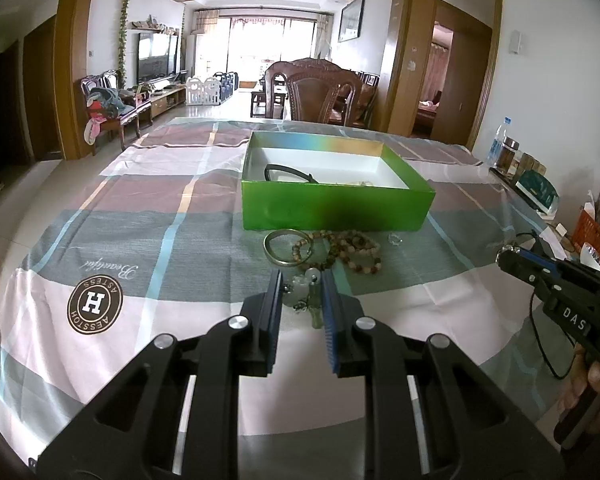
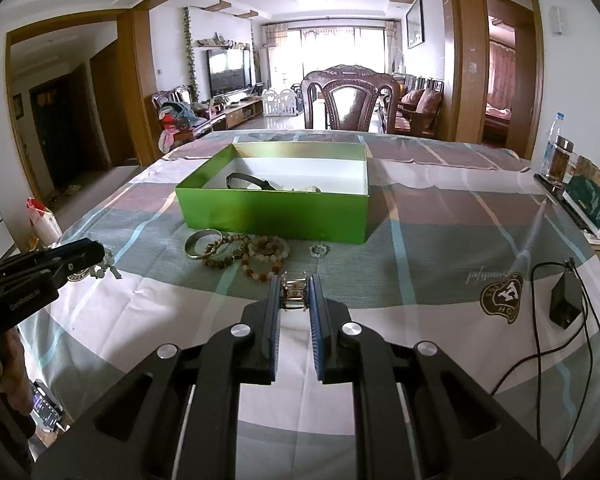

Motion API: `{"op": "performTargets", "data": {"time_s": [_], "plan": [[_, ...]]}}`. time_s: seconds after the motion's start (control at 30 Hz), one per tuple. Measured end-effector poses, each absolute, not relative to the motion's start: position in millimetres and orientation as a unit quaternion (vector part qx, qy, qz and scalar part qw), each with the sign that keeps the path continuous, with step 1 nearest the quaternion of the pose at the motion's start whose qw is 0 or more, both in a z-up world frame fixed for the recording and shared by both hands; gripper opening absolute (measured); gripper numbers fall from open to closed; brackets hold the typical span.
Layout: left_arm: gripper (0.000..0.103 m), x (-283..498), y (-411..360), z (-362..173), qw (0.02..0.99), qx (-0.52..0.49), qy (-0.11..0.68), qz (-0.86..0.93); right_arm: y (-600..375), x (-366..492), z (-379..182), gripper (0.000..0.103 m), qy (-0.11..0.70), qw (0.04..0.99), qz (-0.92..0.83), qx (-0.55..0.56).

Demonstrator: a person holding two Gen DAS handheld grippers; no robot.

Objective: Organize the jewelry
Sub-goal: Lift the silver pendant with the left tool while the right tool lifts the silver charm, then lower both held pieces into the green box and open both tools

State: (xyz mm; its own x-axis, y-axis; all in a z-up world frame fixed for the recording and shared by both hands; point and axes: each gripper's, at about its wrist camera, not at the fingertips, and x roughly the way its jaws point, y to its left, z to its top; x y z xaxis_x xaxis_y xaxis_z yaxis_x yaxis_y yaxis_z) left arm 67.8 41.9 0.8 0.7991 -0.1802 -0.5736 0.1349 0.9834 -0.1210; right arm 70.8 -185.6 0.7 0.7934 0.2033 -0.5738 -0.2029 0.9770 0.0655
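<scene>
Both your grippers are loaded: the left gripper [image 1: 301, 280] pinches a pale pendant [image 1: 300, 294], the right gripper [image 2: 295, 282] clamps a metal ring [image 2: 294, 290]. The green box [image 2: 276, 210] lies straight ahead beyond the bead bracelets [image 2: 256, 254], slightly nearer your left.

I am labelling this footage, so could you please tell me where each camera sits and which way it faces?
Left wrist: on the left gripper, looking along its fingers over the checked tablecloth toward the open green cardboard box; pale pendants sit between the jaws; the right gripper and hand show at right.
Right wrist: on the right gripper, same heading, clamping a small metal piece; the left gripper shows at left.
Shared: box, beaded bracelets, metal bangle.
</scene>
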Motion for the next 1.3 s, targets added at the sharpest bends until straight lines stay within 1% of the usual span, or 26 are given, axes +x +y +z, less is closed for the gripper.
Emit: {"op": "performTargets", "data": {"time_s": [0.9,1.03,1.13,1.23,1.3], "plan": [[0.019,86,37,-3,0.943,-0.026,0.320,-0.085,-188,84,-9,0.014,0.313,0.944,0.108,0.004],[0.019,94,33,16,0.949,-0.013,0.302,-0.094,-186,91,10,0.014,0.291,0.950,0.113,-0.006],[0.019,110,28,45,0.955,-0.004,0.278,-0.103,-188,105,33,0.014,0.270,0.956,0.119,-0.004],[0.019,146,25,69,0.957,-0.002,0.268,-0.109,-184,141,57,0.014,0.249,0.961,0.118,-0.012],[0.019,178,21,77,0.955,-0.001,0.274,-0.112,-181,167,62,0.014,0.250,0.960,0.128,-0.009]]}}
